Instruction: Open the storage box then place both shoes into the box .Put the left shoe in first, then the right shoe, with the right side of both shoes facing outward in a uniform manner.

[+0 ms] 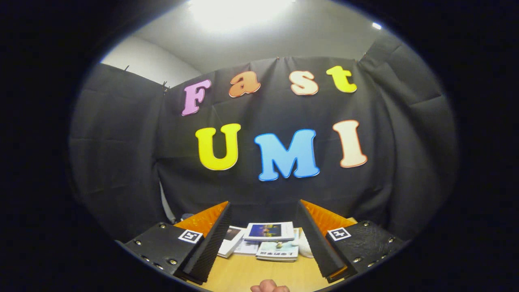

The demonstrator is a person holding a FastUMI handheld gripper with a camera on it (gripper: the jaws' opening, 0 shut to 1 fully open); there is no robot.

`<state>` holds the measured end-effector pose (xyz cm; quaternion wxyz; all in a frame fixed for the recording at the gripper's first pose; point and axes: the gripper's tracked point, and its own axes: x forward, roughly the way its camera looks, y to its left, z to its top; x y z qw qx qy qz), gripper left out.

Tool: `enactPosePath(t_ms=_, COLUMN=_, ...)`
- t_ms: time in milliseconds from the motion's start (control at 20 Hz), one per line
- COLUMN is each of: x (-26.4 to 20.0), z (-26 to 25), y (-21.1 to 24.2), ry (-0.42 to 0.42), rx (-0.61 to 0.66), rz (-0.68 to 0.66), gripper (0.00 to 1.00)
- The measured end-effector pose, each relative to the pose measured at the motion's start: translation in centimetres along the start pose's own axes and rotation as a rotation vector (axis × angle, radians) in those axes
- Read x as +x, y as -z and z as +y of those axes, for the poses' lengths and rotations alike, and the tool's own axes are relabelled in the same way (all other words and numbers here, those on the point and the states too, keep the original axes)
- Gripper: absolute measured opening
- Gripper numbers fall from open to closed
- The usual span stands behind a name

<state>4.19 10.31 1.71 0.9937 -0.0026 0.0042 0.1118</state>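
pale wood is the surface of the table [243, 275] under the gripper [263, 211], and it runs back to the black cloth wall [121, 162] of the booth. the gripper is held up and level, looking across the tabletop at the wall. its two fingers [211, 239] stand wide apart, released, with nothing between them and nothing touching their ribbed inner faces. each finger carries a small square marker [190, 236] on its upper block.

in the gap between the fingers, lying on the table just ahead of them and close to the wall, is a loose cluster of books [271, 231]. one with a dark picture on its cover rests on top of the others; a second book [277, 250] lies under it nearer the gripper, and more lie to the side toward the left finger. a small white rounded thing [305, 243] sits beside the books against the right finger's inner edge; what it is cannot be told.

a person's fingertips [269, 287] show at the near edge of the table, below the gap between the fingers.

as for the task's things, i cannot tell where the storage box and the shoes are from here.

above the cloth, a white ceiling [284, 36] with a bright lamp [239, 12] glares down.
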Motion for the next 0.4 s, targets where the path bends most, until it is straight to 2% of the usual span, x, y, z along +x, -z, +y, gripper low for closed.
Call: enactPosePath(t_ms=400, x=-2.5, z=-3.4, y=0.1, ry=0.037, rx=0.022, rz=-0.024, gripper=0.97)
